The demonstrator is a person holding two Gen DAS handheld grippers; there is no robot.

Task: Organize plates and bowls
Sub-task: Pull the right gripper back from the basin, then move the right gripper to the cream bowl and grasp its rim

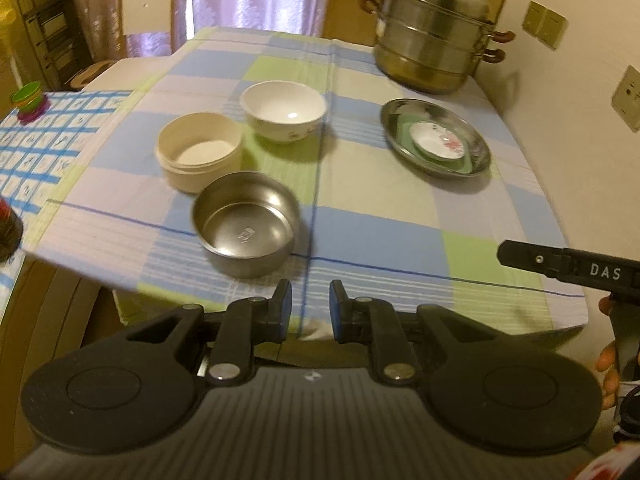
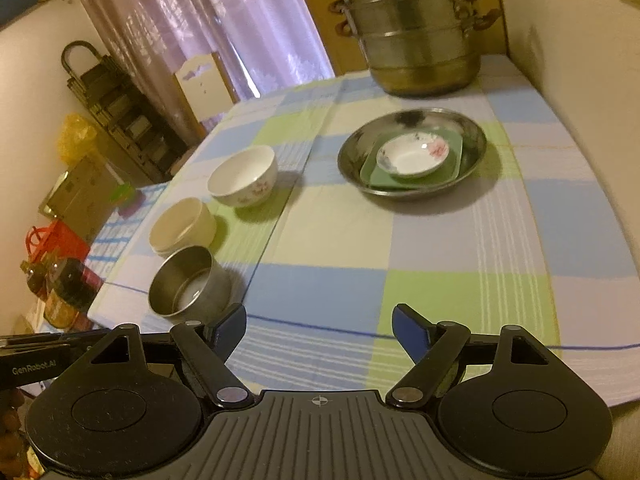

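On the checked tablecloth (image 1: 380,216) a steel bowl (image 1: 246,226) stands nearest, just beyond my left gripper (image 1: 310,306). That gripper's blue pads are a narrow gap apart with nothing between them. Behind the steel bowl sit a cream round bowl (image 1: 200,152) and a white flowered bowl (image 1: 284,110). To the right, a steel plate (image 1: 478,148) holds a green square plate (image 1: 404,128) with a small flowered dish (image 1: 438,142) on top. My right gripper (image 2: 320,332) is open and empty over the cloth's near edge, with the steel bowl (image 2: 188,286) to its left and the steel plate (image 2: 348,160) ahead.
A tall stacked steel steamer pot (image 1: 432,40) stands at the table's far right corner against the wall. A second blue-patterned cloth (image 1: 44,140) with stacked coloured cups (image 1: 28,102) lies to the left. Jars (image 2: 68,292) and a red bag sit beyond the table's left edge.
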